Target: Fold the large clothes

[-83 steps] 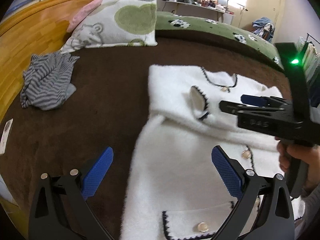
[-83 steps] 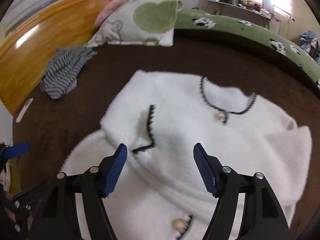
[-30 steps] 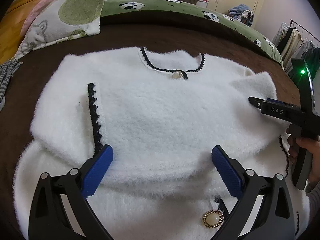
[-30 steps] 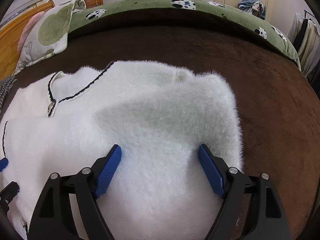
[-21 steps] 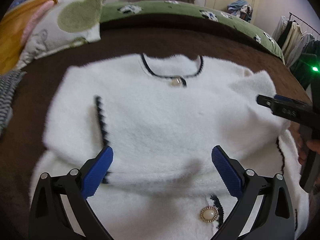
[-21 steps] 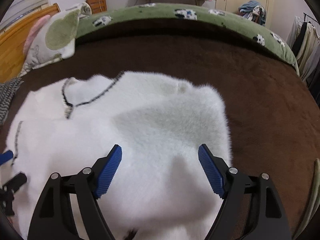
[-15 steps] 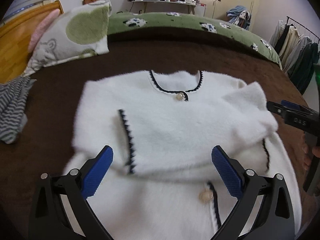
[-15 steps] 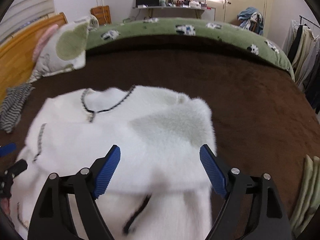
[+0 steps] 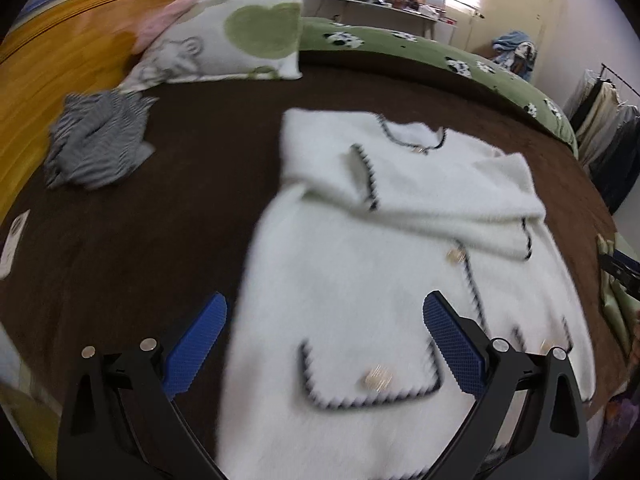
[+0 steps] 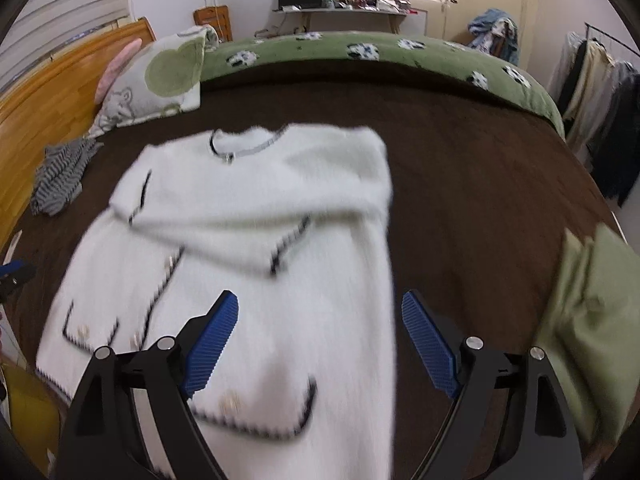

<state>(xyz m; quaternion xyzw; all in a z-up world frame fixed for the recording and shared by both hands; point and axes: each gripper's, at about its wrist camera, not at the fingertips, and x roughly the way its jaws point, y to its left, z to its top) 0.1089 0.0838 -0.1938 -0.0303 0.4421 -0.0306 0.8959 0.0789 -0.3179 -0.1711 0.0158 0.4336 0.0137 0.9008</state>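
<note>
Left wrist view
- Left claw (image 9: 324, 334): seen with its blue pads spread wide; nothing is held between them. It is raised above the near part of the garment.
- White cardigan (image 9: 392, 264): laid flat on the brown bed cover (image 9: 160, 216), from the centre toward 4 o'clock. Both sleeves are folded across the chest, cuffs edged in black trim. The neckline is at 12 o'clock of the garment, the pockets at its 6 o'clock end.
- Striped garment (image 9: 98, 146): crumpled at 10 o'clock, well apart from the cardigan.
- Pillow (image 9: 236, 40): set at 11 o'clock against the wooden headboard (image 9: 60, 56).
- Green blanket (image 9: 432, 60): spread along the far edge, 12 to 2 o'clock.
- Right claw (image 9: 618, 268): only a dark sliver is seen at 3 o'clock.

Right wrist view
- Right claw (image 10: 320, 340): pads are held wide apart, gripping nothing; the cardigan's right edge is seen between them.
- White cardigan (image 10: 256, 240): seen from centre to 8 o'clock, blurred.
- Brown bed cover (image 10: 480, 184): bare at 2 o'clock.
- Olive garment (image 10: 588, 320): laid at 4 o'clock, near the cardigan but apart from it.
- Hanging clothes (image 10: 600, 84): seen at 2 o'clock.
- Left claw (image 10: 14, 274): a tip is seen at 9 o'clock.
</note>
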